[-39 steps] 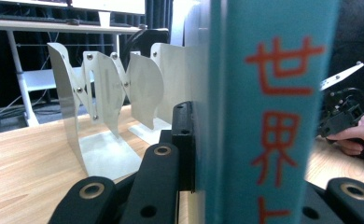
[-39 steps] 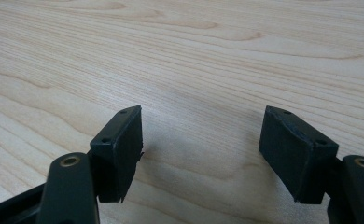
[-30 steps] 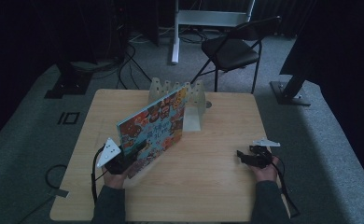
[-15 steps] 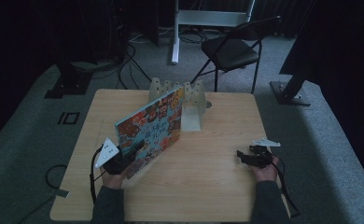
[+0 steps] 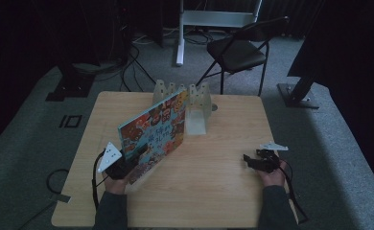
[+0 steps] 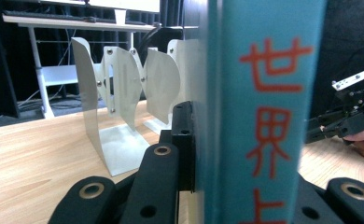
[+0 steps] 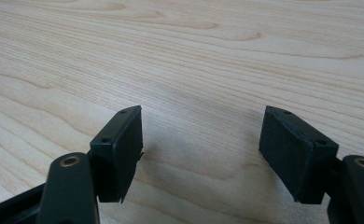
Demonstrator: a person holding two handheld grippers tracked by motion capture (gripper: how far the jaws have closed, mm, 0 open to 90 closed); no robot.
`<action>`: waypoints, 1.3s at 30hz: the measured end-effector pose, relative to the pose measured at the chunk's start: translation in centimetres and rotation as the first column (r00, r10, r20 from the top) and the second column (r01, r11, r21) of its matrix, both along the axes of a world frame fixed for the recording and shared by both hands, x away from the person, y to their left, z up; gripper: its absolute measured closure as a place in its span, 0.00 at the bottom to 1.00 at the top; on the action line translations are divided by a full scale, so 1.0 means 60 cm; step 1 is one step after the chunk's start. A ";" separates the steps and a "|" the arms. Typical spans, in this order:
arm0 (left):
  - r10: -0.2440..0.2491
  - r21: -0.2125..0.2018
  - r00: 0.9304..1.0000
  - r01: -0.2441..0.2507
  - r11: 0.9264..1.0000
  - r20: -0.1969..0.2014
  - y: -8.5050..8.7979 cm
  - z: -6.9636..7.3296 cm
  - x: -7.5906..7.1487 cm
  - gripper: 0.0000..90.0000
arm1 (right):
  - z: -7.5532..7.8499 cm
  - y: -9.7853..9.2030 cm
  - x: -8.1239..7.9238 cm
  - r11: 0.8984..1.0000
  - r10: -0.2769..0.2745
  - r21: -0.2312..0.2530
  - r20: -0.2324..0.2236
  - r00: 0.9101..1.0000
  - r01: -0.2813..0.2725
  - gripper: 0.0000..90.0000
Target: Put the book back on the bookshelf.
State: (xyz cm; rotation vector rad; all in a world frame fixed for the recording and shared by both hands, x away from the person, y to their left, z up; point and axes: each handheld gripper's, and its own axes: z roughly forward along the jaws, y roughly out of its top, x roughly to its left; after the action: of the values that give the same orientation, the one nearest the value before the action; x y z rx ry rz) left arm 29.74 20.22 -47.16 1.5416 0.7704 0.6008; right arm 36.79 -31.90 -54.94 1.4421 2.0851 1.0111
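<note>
A picture book (image 5: 156, 129) with a busy, colourful cover stands tilted on its edge over the left half of the wooden table (image 5: 214, 191). My left gripper (image 5: 136, 157) is shut on its near lower corner. In the left gripper view the teal spine with red characters (image 6: 259, 107) sits clamped between the black jaws of that gripper (image 6: 245, 154). The book's far end reaches a white metal book rack (image 5: 194, 103) with several upright dividers (image 6: 124, 88). My right gripper (image 5: 250, 160) rests at the table's right side, open, nothing between its pads (image 7: 201, 144).
A black folding chair (image 5: 238, 50) and a white desk frame (image 5: 214, 19) stand on the carpet beyond the table's far edge. Cables lie on the floor at the left. Bare wood (image 7: 194, 56) lies under the right gripper, which also appears far off (image 6: 320, 128) in the left gripper view.
</note>
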 end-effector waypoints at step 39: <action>0.059 0.017 0.998 -0.059 0.998 0.011 0.017 0.008 -0.004 0.90 | 0.000 0.000 0.000 1.000 0.000 0.002 -0.001 1.000 0.000 0.33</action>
State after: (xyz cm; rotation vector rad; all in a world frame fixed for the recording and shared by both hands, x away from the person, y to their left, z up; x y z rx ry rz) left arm 29.52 21.23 -46.66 1.5349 0.8066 0.6600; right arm 36.79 -31.92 -54.94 1.4436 2.0852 1.0128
